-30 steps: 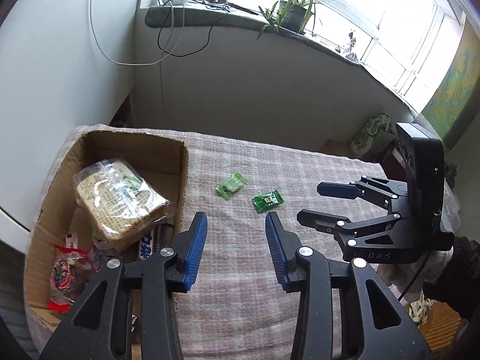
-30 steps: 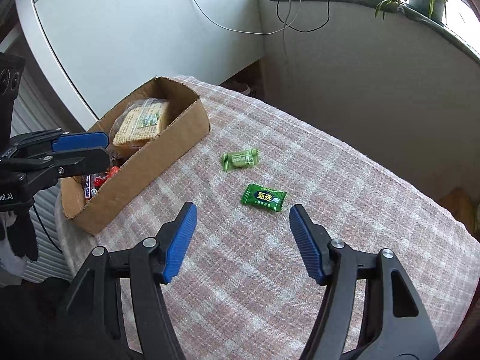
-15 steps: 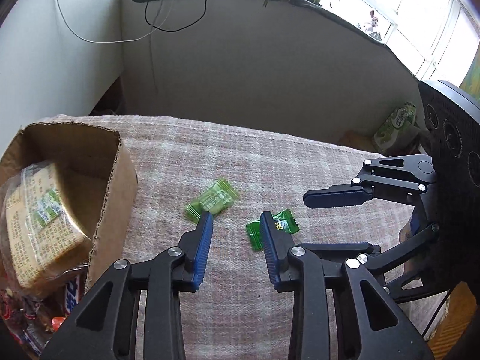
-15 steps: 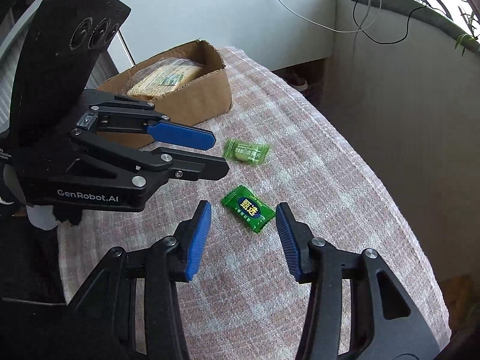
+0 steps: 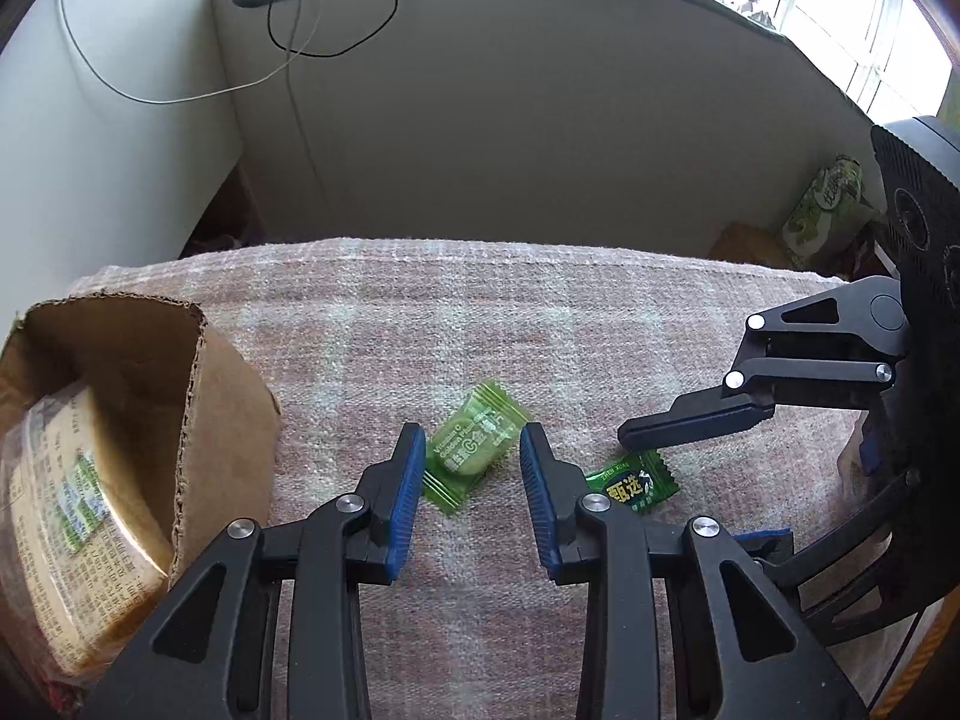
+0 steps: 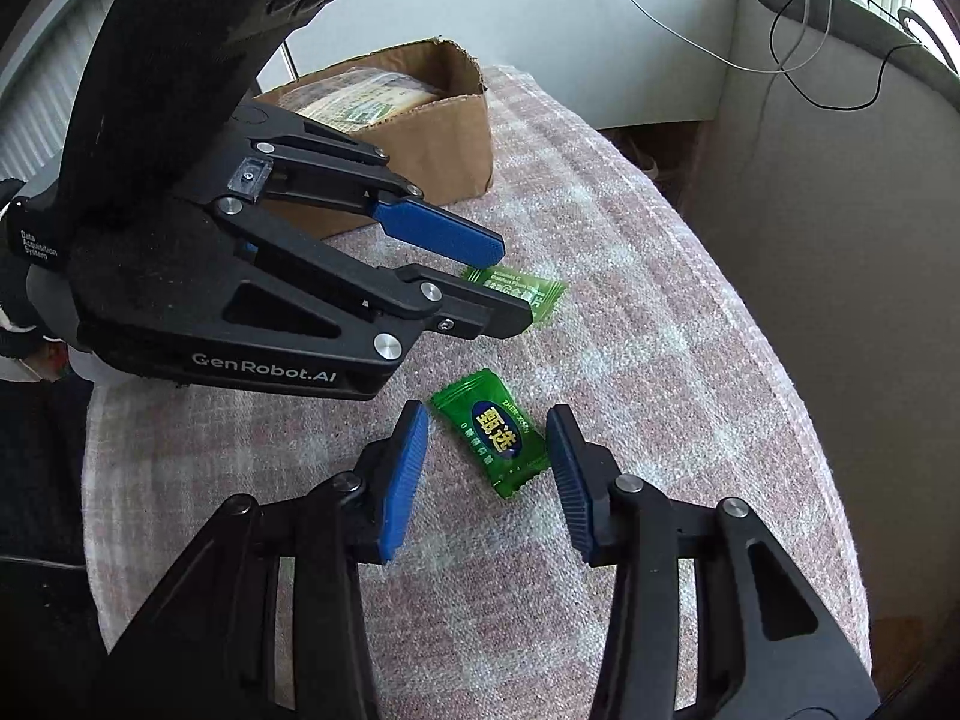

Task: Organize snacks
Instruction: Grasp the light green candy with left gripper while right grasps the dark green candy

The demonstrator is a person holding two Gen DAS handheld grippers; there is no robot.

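A light green candy lies on the checked cloth, between the open fingers of my left gripper. It also shows in the right wrist view, partly hidden by the left gripper. A dark green candy lies between the open fingers of my right gripper. It also shows in the left wrist view, under the right gripper. Neither candy is lifted. A cardboard box stands at the left with a cracker pack in it.
The table's far edge drops off toward a grey wall with hanging cables. A green packet sits at the far right beyond the table. The box also shows in the right wrist view, behind the left gripper.
Both grippers have moved forward and down onto the candies. The left now straddles the light green candy, the right the dark green one. Both jaws have narrowed a little.
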